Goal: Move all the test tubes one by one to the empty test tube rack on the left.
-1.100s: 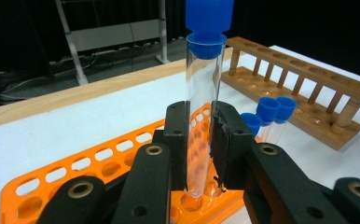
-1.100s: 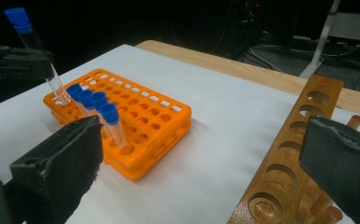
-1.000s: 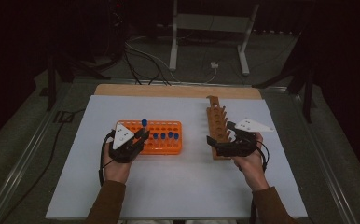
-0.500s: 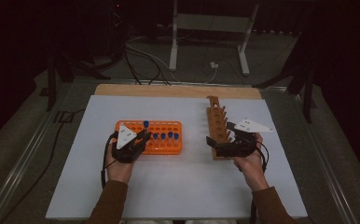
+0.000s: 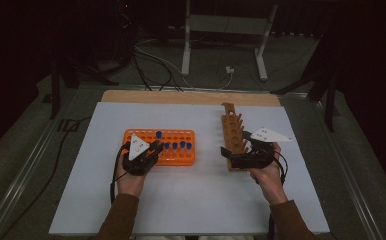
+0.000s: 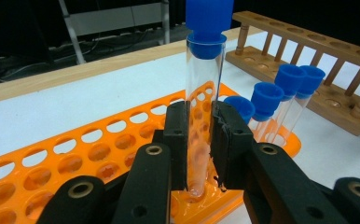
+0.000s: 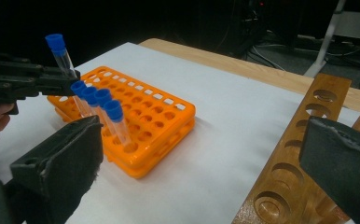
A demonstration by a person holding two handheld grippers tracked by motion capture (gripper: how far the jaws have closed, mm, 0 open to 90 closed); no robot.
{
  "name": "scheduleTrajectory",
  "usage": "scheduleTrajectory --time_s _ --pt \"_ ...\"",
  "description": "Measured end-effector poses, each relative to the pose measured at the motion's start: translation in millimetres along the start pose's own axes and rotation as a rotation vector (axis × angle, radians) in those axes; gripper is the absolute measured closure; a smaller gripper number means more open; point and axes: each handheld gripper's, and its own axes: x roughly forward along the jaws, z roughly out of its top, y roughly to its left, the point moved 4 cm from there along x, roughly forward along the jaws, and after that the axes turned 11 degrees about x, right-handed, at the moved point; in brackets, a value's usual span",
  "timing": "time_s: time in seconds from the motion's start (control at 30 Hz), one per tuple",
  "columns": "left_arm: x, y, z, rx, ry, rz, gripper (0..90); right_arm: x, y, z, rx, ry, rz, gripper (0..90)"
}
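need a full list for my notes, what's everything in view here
orange rack: 1, orange, left half of the white table
capped tubes: 4 standing in the rack, clear with blue caps
gripped tube: 1, clear with blue cap, raised upright above the rack
wooden rack: 1, brown, right half, holes empty
metal stand: 1, grey, floor beyond the table
left gripper: black, shut on the gripped tube
right gripper: black, open, by the wooden rack

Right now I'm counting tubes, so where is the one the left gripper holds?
The tube stands upright between the left gripper pads over the orange rack, on the table's left side, raised above four capped tubes seated beside it.
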Motion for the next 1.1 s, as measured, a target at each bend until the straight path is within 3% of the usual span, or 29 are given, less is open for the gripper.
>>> scheduleTrajectory --time_s 1.1 --pt "13.3 -4.5 -27.0 -0.004 0.086 -0.025 78.0 4.0 0.2 -3.3 0.001 0.017 0.013 0.1"
